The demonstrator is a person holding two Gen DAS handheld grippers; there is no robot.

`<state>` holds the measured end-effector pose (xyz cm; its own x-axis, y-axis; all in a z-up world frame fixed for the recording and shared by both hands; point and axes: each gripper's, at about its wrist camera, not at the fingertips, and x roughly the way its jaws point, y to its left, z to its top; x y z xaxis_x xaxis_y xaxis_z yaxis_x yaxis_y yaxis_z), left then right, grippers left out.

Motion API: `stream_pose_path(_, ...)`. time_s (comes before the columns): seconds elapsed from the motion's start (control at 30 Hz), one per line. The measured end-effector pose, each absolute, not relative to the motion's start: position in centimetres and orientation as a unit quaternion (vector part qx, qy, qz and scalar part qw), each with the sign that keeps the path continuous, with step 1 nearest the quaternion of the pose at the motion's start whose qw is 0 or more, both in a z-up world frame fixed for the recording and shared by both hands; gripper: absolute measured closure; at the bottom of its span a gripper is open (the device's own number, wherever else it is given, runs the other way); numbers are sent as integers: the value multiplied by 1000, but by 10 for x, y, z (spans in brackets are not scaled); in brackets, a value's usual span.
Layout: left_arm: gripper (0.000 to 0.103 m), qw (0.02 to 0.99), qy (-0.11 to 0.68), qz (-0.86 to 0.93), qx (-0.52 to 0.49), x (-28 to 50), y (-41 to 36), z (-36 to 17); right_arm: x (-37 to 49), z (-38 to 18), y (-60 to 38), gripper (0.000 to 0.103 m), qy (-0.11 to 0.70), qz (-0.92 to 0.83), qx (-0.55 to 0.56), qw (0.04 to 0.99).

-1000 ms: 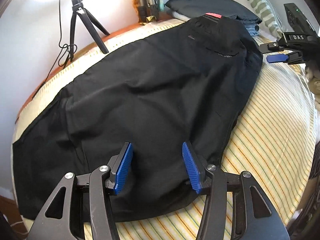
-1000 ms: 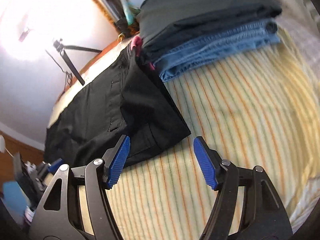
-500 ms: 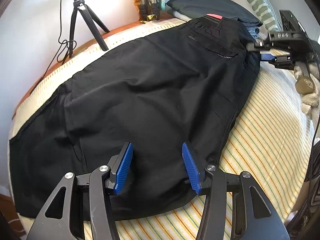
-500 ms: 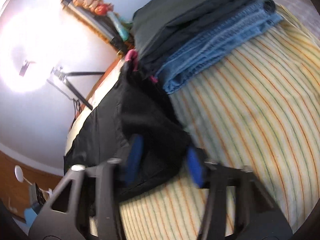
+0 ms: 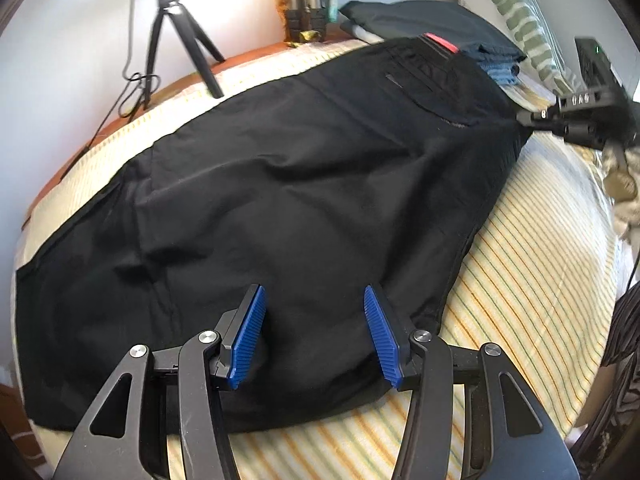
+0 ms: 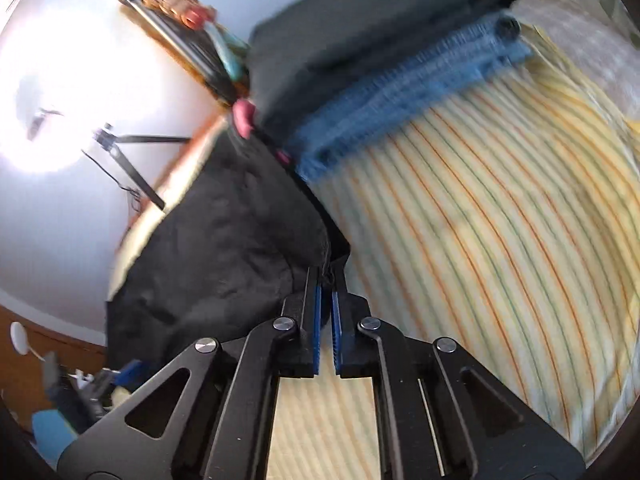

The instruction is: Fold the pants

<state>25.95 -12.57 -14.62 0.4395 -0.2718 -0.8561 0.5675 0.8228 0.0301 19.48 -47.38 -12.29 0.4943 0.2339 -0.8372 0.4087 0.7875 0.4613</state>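
Black pants [image 5: 280,200] lie spread across a striped bed sheet [image 5: 540,280], waistband with a red tag at the far end. My left gripper [image 5: 314,332] is open, hovering just above the near leg end. My right gripper [image 6: 326,300] is shut on the near corner of the pants' waist end [image 6: 240,260], lifting the cloth a little. The right gripper also shows in the left wrist view [image 5: 576,120], at the pants' far right edge.
A stack of folded dark and blue jeans [image 6: 400,80] lies past the waistband. A striped pillow [image 5: 516,20] is at the head. A small tripod [image 5: 176,40] stands beside the bed on the left. Crumpled cloth [image 5: 624,184] lies at the right edge.
My right gripper moved onto the waist corner and closed on it. The left gripper stayed open above the leg end, with the pants shifting slightly.
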Motion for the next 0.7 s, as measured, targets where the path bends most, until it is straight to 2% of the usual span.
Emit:
stream_pose_path(0.03, 53, 837, 464, -247, 152, 259, -119, -143, 196, -121, -473, 95, 501, -56, 316, 804)
stream_pose_path(0.13, 53, 847, 467, -230, 109, 258, -91, -134, 196, -102, -468, 82, 500, -67, 275, 819)
stream_pose_path(0.2, 52, 854, 468, -214, 70, 256, -65, -127, 194, -87, -462, 63, 485, -74, 255, 834)
stream_pose_path(0.27, 52, 864, 466, -189, 22, 254, -32, -119, 192, -77, -457, 61, 476, -63, 248, 841)
stream_pose_path(0.37, 40, 873, 465, -136, -52, 251, 19, -112, 190, -64, -441, 61, 470, -42, 229, 851)
stream_pose_path(0.63, 39, 859, 463, -4, -219, 244, 138, -127, 208, -32, -358, 61, 472, 62, 155, 865)
stream_pose_path(0.7, 39, 855, 462, 22, -235, 243, 153, -134, 211, -25, -337, 61, 471, 84, 135, 868)
